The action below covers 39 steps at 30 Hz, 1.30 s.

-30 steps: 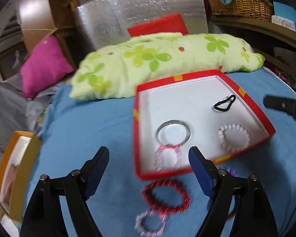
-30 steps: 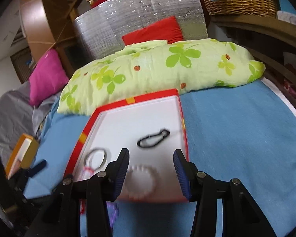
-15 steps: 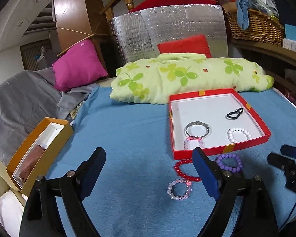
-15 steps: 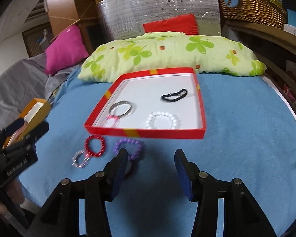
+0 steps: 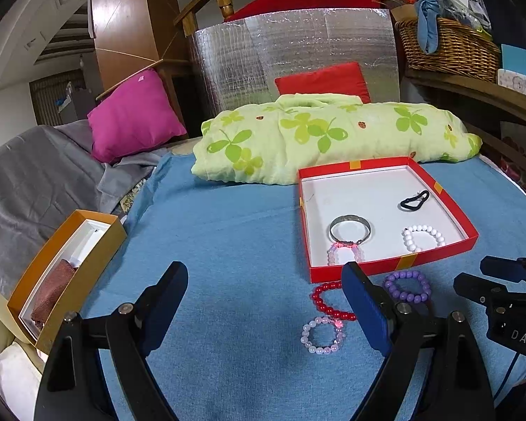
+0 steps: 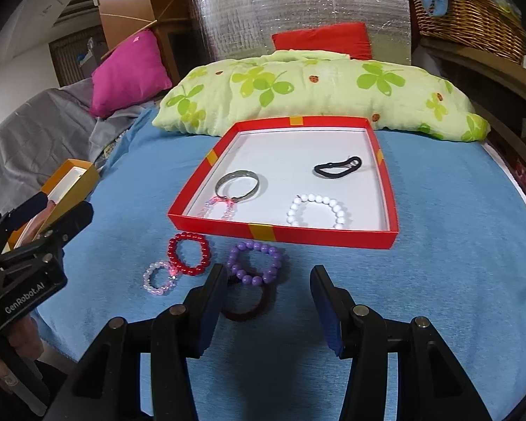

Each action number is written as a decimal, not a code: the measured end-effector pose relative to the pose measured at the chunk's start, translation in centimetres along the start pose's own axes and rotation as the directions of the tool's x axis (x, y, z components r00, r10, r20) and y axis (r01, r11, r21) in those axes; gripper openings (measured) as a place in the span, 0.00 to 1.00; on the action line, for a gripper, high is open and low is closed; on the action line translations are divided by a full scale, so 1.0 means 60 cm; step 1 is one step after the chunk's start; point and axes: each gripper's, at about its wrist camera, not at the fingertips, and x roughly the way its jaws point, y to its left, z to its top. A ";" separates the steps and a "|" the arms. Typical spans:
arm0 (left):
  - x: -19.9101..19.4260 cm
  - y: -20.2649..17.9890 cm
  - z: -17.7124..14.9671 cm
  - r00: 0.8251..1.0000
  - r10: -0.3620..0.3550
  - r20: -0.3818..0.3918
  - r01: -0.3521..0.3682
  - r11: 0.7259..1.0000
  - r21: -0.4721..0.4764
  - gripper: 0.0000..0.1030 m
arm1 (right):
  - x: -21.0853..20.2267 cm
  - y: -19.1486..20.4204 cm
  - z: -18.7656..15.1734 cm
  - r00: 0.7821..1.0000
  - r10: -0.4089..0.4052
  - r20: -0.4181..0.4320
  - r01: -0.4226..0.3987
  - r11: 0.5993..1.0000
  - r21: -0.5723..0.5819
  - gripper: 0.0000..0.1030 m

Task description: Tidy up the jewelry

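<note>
A red box lid (image 6: 319,235) (image 5: 389,266) lies on the blue bedspread and holds a silver bangle (image 6: 237,184), a pink bead bracelet (image 6: 218,208), a white bead bracelet (image 6: 317,210) and a black hair tie (image 6: 337,167). In front of it lie a red bead bracelet (image 6: 188,253), a pale pink one (image 6: 159,278), a purple one (image 6: 255,262) and a dark red hair band (image 6: 252,307). My right gripper (image 6: 268,293) hovers open just right of the hair band, empty. My left gripper (image 5: 263,298) hangs open and empty over bare cloth, left of the loose bracelets.
A green clover-print pillow (image 5: 326,137) lies behind the lid. An orange box (image 5: 66,280) sits at the bed's left edge, beside grey cloth and a pink cushion (image 5: 133,115). A wicker basket (image 5: 449,49) stands on a wooden shelf at the right.
Both grippers have pulled back from over the red lid toward the near edge of the bed. The loose bracelets in front of the lid now show in both views.
</note>
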 end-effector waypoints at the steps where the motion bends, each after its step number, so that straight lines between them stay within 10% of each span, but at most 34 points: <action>1: 0.000 0.000 0.000 1.000 0.000 -0.002 0.000 1.000 -0.001 0.87 | 0.001 0.003 0.001 1.000 0.005 -0.001 -0.005 1.000 -0.001 0.52; 19: 0.031 -0.003 -0.007 0.998 -0.025 -0.062 0.026 0.999 0.021 0.87 | 0.013 -0.006 -0.001 1.000 0.001 -0.023 -0.002 1.000 -0.015 0.55; 27: 0.102 0.033 -0.049 0.945 -0.181 -0.272 0.137 0.975 -0.175 0.87 | 0.009 -0.042 -0.002 0.999 -0.023 -0.023 0.023 1.000 0.014 0.55; 32: 0.106 0.062 -0.069 0.948 -0.164 -0.273 0.079 0.951 -0.299 0.87 | 0.014 -0.057 -0.004 0.999 -0.027 -0.034 0.028 0.999 0.018 0.55; 39: 0.124 0.059 -0.072 0.921 -0.132 -0.367 0.055 0.976 -0.213 0.87 | 0.046 -0.061 -0.016 0.995 0.022 -0.098 -0.019 0.999 0.031 0.55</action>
